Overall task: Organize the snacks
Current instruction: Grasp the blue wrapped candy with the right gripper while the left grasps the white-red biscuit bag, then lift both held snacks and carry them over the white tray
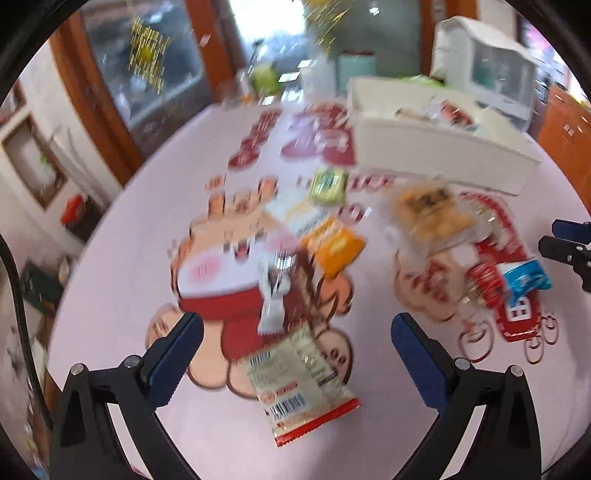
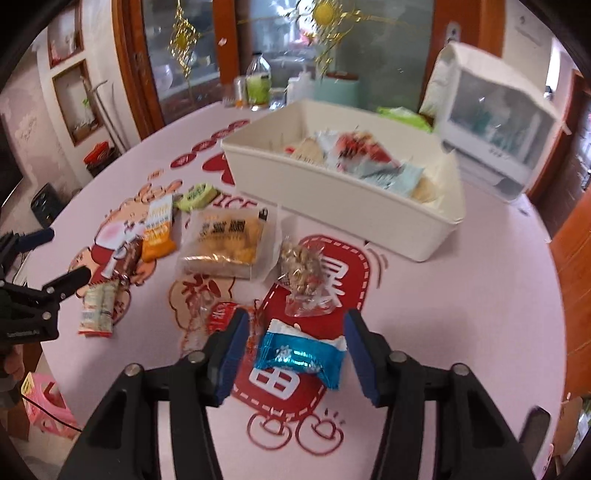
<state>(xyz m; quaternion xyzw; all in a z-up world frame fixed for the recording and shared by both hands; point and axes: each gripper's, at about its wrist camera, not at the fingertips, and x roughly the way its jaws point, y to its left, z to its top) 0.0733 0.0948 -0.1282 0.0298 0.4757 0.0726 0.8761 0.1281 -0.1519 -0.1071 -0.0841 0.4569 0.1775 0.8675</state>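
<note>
Right wrist: eight loose snacks on table (image 2: 461,295), one bin (image 2: 332,199); right gripper (image 2: 295,354), left gripper (image 1: 295,332) both agape.

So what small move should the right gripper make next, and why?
Probably lower slightly and close on the blue candy packet. The right gripper is open with its fingers on either side of that packet, which lies on the table, and the cream bin beyond already holds other snacks.

Daylight is coming through glass panes in orange-brown wooden door frames (image 2: 147,62) hung with gold ornaments (image 2: 325,16), recessed white wall shelves (image 2: 79,99) are sitting left, and a round table's pink cartoon-printed cloth (image 2: 461,314) is filling the foreground.
</note>
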